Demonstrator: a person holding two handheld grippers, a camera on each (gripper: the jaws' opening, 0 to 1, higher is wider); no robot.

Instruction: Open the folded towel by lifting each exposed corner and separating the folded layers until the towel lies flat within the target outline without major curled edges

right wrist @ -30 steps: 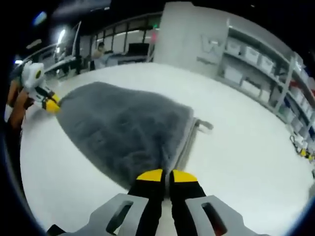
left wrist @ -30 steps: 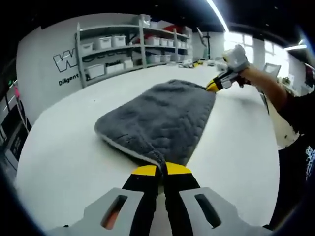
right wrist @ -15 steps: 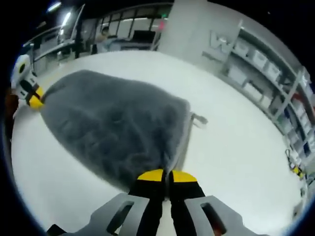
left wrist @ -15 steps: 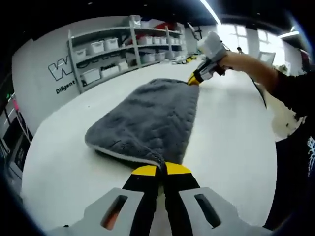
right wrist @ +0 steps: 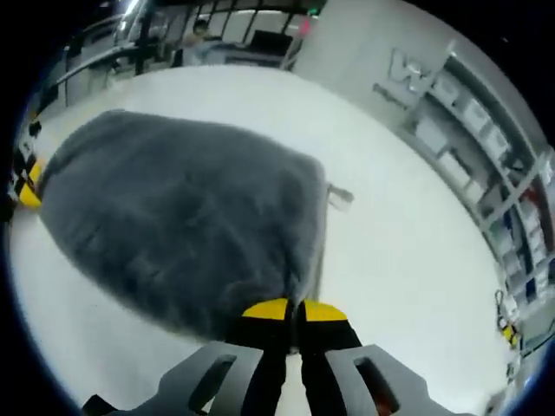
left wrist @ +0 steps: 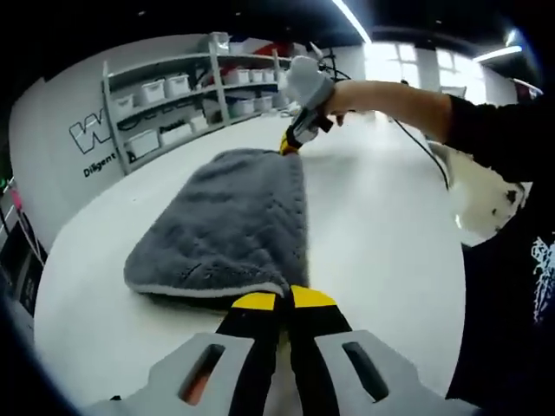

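Both grippers were clamped on the grey towel over the white table — the left gripper pinched its near corner, the right gripper the opposite corner.

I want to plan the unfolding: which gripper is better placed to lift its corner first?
Hard to favour either: the left gripper and the right gripper each pinch a corner of the grey towel.
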